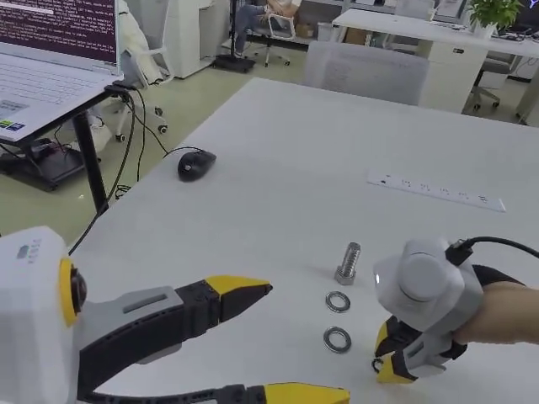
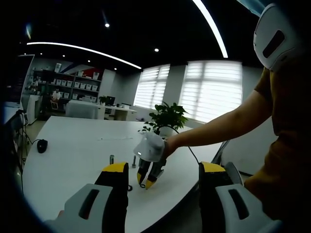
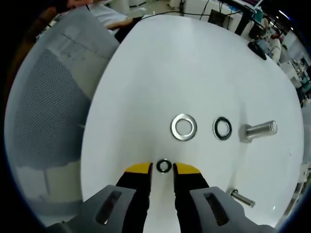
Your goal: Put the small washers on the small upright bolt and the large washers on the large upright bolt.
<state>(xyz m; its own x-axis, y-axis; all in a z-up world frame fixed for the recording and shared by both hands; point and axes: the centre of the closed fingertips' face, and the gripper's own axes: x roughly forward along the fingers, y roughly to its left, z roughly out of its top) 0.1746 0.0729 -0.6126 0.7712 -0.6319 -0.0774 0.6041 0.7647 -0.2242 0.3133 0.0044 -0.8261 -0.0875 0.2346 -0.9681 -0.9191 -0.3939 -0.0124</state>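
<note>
The large upright bolt (image 1: 348, 263) stands on the white table (image 1: 278, 168), with two large washers (image 1: 338, 301) (image 1: 337, 339) lying flat in front of it. My right gripper (image 1: 389, 368) points down at the table beside them. In the right gripper view its jaws (image 3: 164, 171) stand open a little, one on each side of a small dark washer (image 3: 164, 166) that lies flat. Beyond lie the large washers (image 3: 183, 126) (image 3: 222, 128), the large bolt (image 3: 260, 130) and the small bolt (image 3: 241, 198). My left gripper (image 1: 307, 341) hovers open and holds nothing.
A black mouse (image 1: 195, 164) with its cable lies at the table's left edge. A white power strip (image 1: 438, 192) lies at the far right. A laptop (image 1: 50, 76) sits on a stand to the left, and a grey chair (image 1: 366, 71) stands behind the table.
</note>
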